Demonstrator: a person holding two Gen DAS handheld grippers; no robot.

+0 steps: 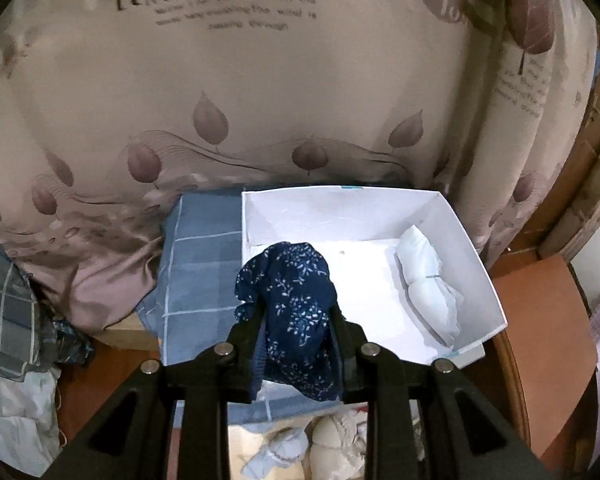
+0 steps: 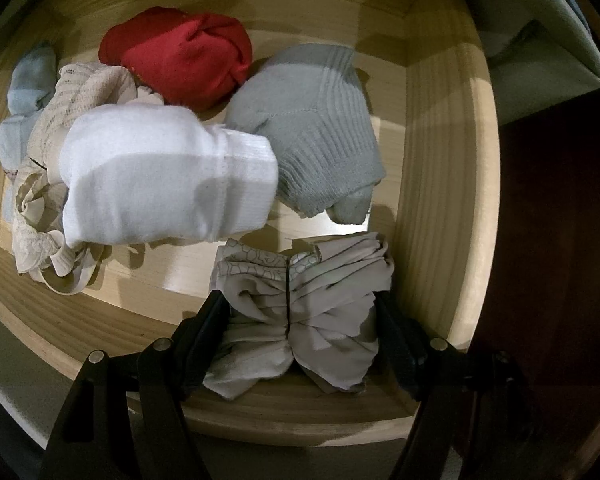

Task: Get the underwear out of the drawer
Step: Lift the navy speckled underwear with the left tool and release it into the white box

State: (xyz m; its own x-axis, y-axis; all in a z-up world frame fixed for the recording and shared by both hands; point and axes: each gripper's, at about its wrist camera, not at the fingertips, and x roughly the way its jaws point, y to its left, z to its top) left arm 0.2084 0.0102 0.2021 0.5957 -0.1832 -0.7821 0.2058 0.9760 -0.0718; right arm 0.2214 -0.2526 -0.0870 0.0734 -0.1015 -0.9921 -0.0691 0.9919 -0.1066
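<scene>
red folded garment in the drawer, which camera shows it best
The right wrist view: the red folded garment lies whole and in plain sight at the far end of the wooden drawer, behind the white sock. The left wrist view shows none of it.

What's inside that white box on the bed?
Inside the white box, one pale folded bundle lies along the right wall; the rest of the floor looks bare. The navy floral underwear, held in front, hides the near left corner.
</scene>
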